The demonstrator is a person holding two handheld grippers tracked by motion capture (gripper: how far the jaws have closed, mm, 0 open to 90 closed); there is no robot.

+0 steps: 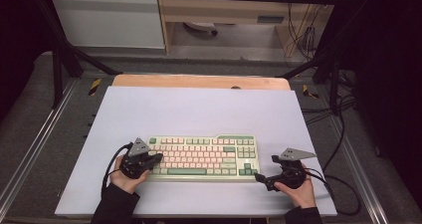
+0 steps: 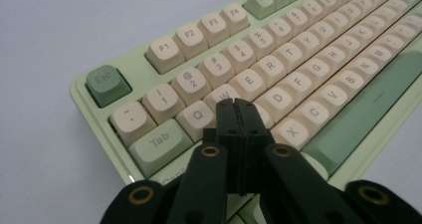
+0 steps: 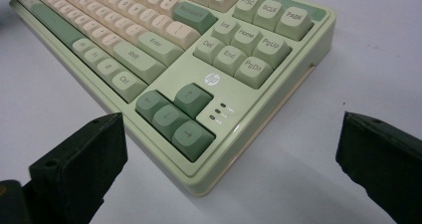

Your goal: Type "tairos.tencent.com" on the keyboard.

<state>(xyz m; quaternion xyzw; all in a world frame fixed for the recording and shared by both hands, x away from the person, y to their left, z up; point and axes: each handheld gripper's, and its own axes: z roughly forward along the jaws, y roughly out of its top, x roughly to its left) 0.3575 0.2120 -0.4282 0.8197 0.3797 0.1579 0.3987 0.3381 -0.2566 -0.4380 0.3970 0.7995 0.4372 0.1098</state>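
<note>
A pale green keyboard (image 1: 201,156) with cream and green keys lies on the white table sheet (image 1: 199,109). My left gripper (image 1: 154,158) is shut, its jaws pressed together with nothing between them, over the keyboard's left end. In the left gripper view that gripper (image 2: 236,103) has its tips above the keys (image 2: 259,84) near W and A. My right gripper (image 1: 258,176) sits at the keyboard's front right corner, open. The right gripper view shows this gripper (image 3: 229,129) with jaws standing wide to either side of that keyboard corner (image 3: 199,179), beside the arrow keys (image 3: 171,114).
The white sheet covers a wooden table (image 1: 199,81) set inside a dark metal frame (image 1: 64,55). Black cables (image 1: 343,149) trail off the right side. A cabinet and desk (image 1: 224,10) stand beyond the far edge.
</note>
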